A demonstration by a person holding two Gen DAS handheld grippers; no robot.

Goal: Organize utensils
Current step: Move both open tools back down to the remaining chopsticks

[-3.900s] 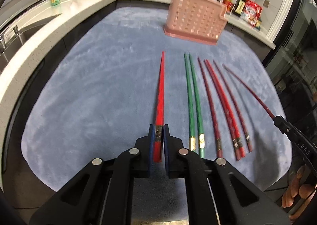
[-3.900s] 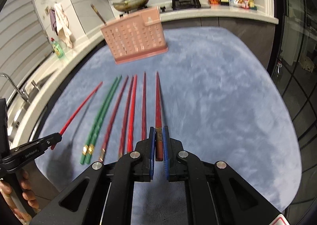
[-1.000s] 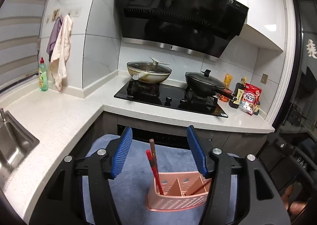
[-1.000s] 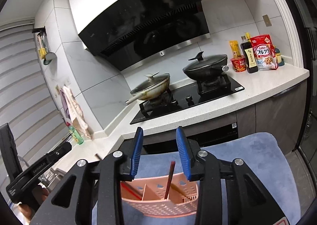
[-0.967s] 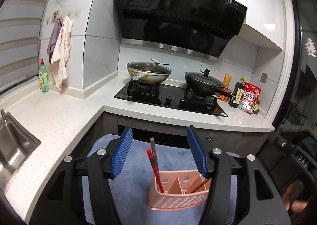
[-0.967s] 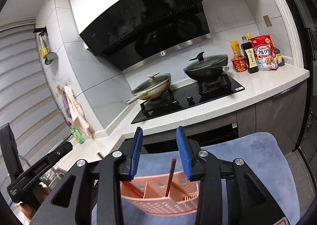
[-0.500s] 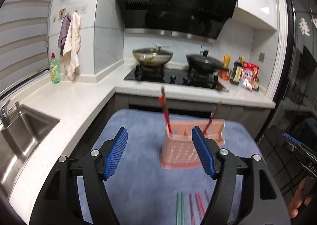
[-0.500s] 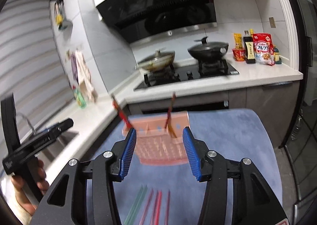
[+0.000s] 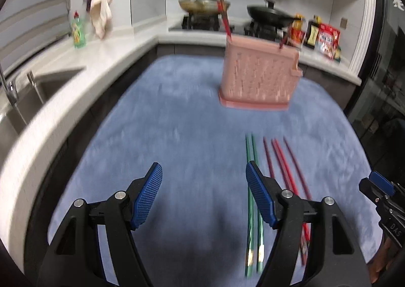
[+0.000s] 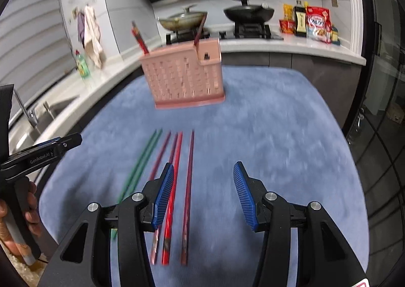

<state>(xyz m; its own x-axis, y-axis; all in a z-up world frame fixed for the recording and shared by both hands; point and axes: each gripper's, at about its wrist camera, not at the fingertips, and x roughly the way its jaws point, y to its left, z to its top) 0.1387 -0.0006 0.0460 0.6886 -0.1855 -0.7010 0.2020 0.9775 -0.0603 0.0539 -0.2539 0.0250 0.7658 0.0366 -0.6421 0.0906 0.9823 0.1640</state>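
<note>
A pink slotted utensil basket [image 9: 258, 74] [image 10: 183, 77] stands upright on the blue mat [image 9: 177, 130] [image 10: 273, 140], with a red chopstick [image 9: 224, 19] [image 10: 138, 38] and a dark red one [image 10: 198, 30] standing in it. Two green chopsticks [image 9: 253, 201] [image 10: 140, 160] and several red and dark red chopsticks [image 9: 281, 163] [image 10: 177, 175] lie side by side on the mat. My left gripper [image 9: 203, 197] is open and empty, left of the green pair. My right gripper [image 10: 203, 193] is open and empty, above the red chopsticks' near ends.
A white counter [image 9: 63, 84] with a sink [image 9: 30, 94] runs along the left. A stove with two pans [image 10: 220, 16] and bottles and packets [image 10: 308, 24] stand behind the mat. The other gripper shows at the edge of each view.
Both grippers have let go of their chopsticks into the basket, opened, pulled back from the basket and tilted down over the chopsticks lying on the mat.
</note>
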